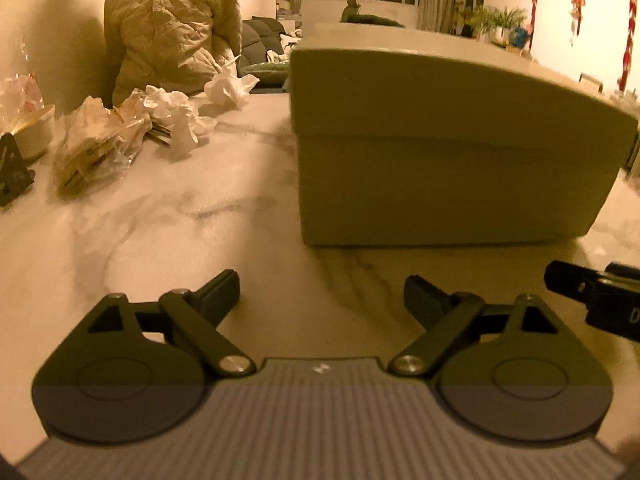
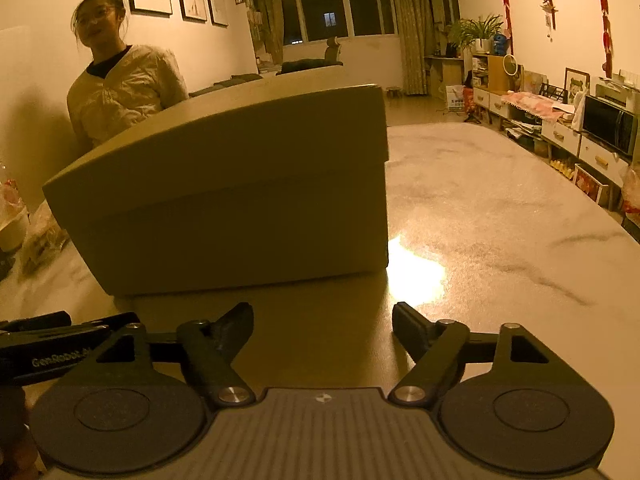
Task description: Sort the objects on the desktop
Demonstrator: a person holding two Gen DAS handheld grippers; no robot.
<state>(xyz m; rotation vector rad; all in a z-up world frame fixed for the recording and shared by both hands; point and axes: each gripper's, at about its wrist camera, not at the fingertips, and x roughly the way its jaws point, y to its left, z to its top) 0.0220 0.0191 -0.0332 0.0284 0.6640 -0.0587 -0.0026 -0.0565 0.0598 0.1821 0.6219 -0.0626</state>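
A large closed cardboard box with a lid [image 1: 440,140] stands on the marble table [image 1: 180,240]; it also shows in the right wrist view [image 2: 240,200]. My left gripper [image 1: 322,292] is open and empty, low over the table just in front of the box. My right gripper [image 2: 323,322] is open and empty, also in front of the box, near its right corner. Crumpled white tissues [image 1: 176,112] and a clear plastic bag of snacks [image 1: 96,144] lie at the table's far left. Each gripper shows at the edge of the other's view.
A person in a cream quilted jacket [image 1: 172,28] sits behind the table at the left. A white bowl [image 1: 36,132] and a dark stand [image 1: 12,172] are at the far left edge. Bare marble [image 2: 500,200] stretches right of the box.
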